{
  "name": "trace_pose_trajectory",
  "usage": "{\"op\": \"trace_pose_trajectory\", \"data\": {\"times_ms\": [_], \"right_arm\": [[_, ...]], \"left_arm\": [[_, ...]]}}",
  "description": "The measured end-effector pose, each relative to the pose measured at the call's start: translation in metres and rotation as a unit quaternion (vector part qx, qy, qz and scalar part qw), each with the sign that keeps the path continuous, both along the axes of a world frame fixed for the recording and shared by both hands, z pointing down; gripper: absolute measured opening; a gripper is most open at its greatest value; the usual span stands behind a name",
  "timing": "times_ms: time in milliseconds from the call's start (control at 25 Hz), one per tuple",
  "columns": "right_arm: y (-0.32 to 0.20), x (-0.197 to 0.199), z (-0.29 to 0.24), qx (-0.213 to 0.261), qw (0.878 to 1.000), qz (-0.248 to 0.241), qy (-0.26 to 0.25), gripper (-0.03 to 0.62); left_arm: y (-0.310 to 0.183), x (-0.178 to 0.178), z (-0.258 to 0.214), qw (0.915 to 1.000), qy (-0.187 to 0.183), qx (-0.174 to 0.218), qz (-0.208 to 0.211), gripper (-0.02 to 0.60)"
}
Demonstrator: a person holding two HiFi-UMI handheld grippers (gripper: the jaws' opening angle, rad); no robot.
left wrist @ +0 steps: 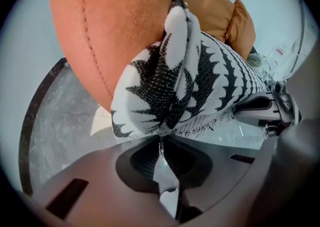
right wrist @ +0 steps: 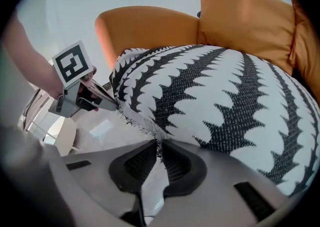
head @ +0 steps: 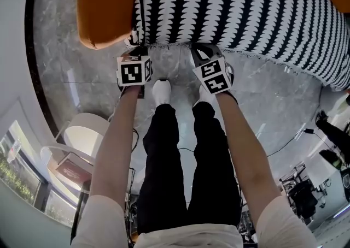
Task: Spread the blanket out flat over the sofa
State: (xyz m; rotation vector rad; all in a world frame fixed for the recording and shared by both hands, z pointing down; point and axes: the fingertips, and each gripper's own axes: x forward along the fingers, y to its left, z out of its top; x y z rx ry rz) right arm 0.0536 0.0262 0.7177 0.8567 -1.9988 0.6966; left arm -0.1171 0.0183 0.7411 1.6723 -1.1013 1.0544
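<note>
Left gripper (head: 133, 43) and right gripper (head: 200, 50), seen from the head view, each bite the near hem of one black-and-white, jagged-striped knitted blanket (head: 246, 6). The blanket lies over the seat of an orange upholstered sofa (head: 104, 6). Its long axis runs from the sofa's arm at left across to the right, and its fringed hem faces the person. Two black-and-white marker cubes (head: 134, 70) sit on the grippers, one on each, above two bare forearms. Below them are two legs in black trousers (head: 164, 165) and two white shoes (head: 162, 91) on a grey marble floor (head: 65, 61). One white round chair (head: 82, 132) stands at lower left.

From the left gripper view, the left gripper (left wrist: 160, 143) has its jaws pressed together on the hem, only the thin fringe between them. The blanket (left wrist: 175, 86) bunches into a raised fold just past the jaws, against the sofa's arm (left wrist: 110, 31), and stretches away to the right. The right gripper (left wrist: 265, 108) shows at the hem farther along.

From the right gripper view, the right gripper (right wrist: 159, 148) is likewise clamped tight on the fringed edge. The blanket (right wrist: 225, 101) swells over the seat, its black jagged bands running from the front hem back toward two orange cushions (right wrist: 245, 16). The left gripper (right wrist: 80, 93) holds the blanket's corner at left, beside the sofa's arm (right wrist: 145, 26).
</note>
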Motion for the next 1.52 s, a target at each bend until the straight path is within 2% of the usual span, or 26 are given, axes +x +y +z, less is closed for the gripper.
{"op": "trace_pose_trajectory", "data": {"times_ms": [120,200,280,440,680,800,1000,1280,1360,1520], "right_arm": [[0.0,-0.019,0.001,-0.005,1.0,0.014,-0.016,0.039],[0.001,-0.025,-0.001,-0.008,0.999,0.022,-0.028,0.089],[0.0,-0.025,-0.007,-0.01,0.999,0.028,-0.033,0.149],[0.001,-0.015,-0.017,0.002,0.999,0.04,-0.029,0.164],[0.007,-0.014,-0.03,-0.007,0.998,0.048,-0.034,0.164],[0.007,-0.024,-0.05,-0.007,0.998,0.052,-0.034,0.163],[0.02,-0.03,-0.08,-0.013,0.997,0.059,-0.044,0.155],[0.044,-0.035,-0.076,-0.019,0.997,0.064,-0.048,0.12],[0.043,-0.032,-0.095,-0.024,0.995,0.073,-0.056,0.107],[0.029,-0.02,-0.155,-0.02,0.994,0.085,-0.066,0.055]], "left_arm": [[-0.003,-0.017,0.006,1.0,-0.001,-0.003,-0.003,0.045],[-0.004,-0.024,0.004,1.0,-0.007,-0.003,-0.005,0.11],[-0.003,-0.028,-0.001,0.9999,-0.009,-0.006,-0.007,0.14],[0.006,-0.025,-0.01,0.9999,-0.005,-0.008,-0.009,0.146],[0.019,-0.022,-0.025,0.9999,-0.008,-0.013,-0.006,0.146],[0.018,-0.029,-0.043,0.9999,0.0,-0.006,-0.01,0.146],[0.024,-0.039,-0.075,0.9999,-0.01,-0.006,-0.012,0.146],[0.041,-0.047,-0.075,0.9998,-0.007,-0.001,-0.019,0.146],[0.039,-0.04,-0.096,0.9999,-0.008,-0.007,-0.01,0.142],[0.025,-0.02,-0.157,1.0,-0.003,0.002,-0.006,0.078]]}}
